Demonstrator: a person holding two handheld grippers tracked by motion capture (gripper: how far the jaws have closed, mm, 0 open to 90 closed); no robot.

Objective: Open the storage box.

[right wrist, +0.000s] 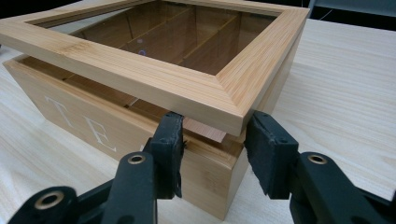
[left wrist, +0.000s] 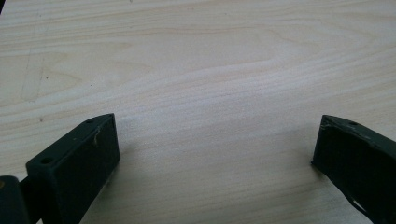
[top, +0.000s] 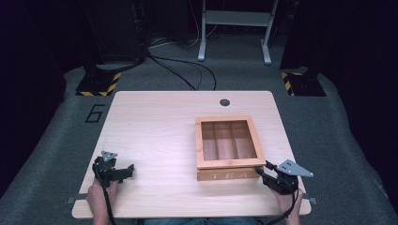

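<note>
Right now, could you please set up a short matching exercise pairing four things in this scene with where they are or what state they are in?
Things:
1. lid
2. left gripper
3. right gripper
4. round hole

Places or states:
A. far edge of the table
B. open over bare wood, away from the tea box
C. at the box's front right corner, beneath the lid
D. raised ajar, glass pane in a wooden frame

Pairs: 1-D, 2-B, 3-C, 4-A
</note>
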